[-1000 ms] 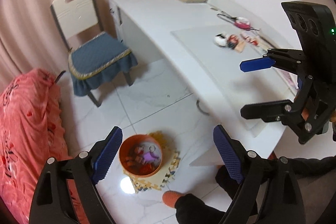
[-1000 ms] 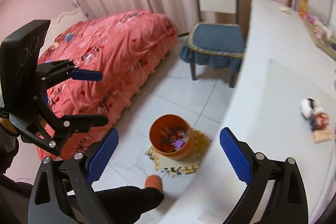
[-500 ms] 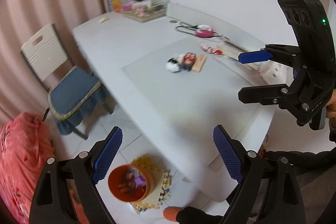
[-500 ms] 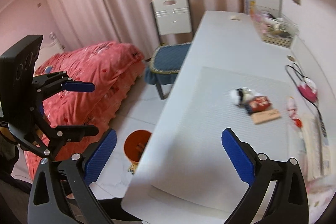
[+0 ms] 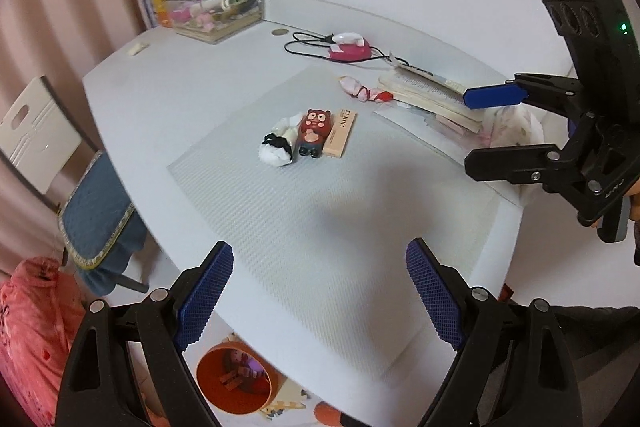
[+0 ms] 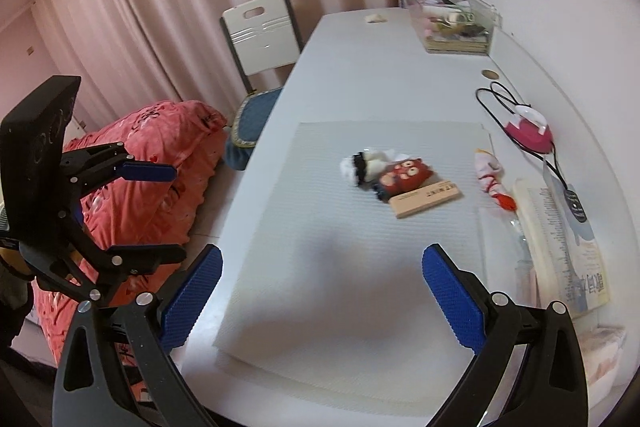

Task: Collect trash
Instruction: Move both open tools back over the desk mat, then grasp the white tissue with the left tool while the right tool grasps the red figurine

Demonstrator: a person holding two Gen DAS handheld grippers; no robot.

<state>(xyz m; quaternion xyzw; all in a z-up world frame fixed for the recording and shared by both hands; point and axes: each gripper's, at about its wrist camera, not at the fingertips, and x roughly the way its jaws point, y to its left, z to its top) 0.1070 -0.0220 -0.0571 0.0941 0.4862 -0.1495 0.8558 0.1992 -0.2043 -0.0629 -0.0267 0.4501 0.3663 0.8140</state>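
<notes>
Three pieces of trash are seen lying together near the middle of the ribbed grey mat (image 5: 320,211) that covers the near part of the white desk (image 5: 192,67): a crumpled white-and-black wad (image 5: 277,148), a red wrapper printed with a cartoon bear face (image 5: 315,131) touching it, and a flat tan box (image 5: 340,133) lettered "MINT" pressed against the wrapper's other side. A further twisted pink-and-white wrapper (image 5: 360,89) is found just off the mat's far edge, beside a stack of open books (image 5: 432,95). The left gripper (image 5: 320,291) is held above the mat's near edge with its blue pads wide apart and nothing between them; the right gripper (image 6: 320,291) is likewise spread and empty over the same edge. An orange bin (image 5: 236,379) is shown on the floor below the desk's near edge, partly cut off by the left gripper's finger; its contents are too small to be made out. In the right wrist view the trash is blurred.
</notes>
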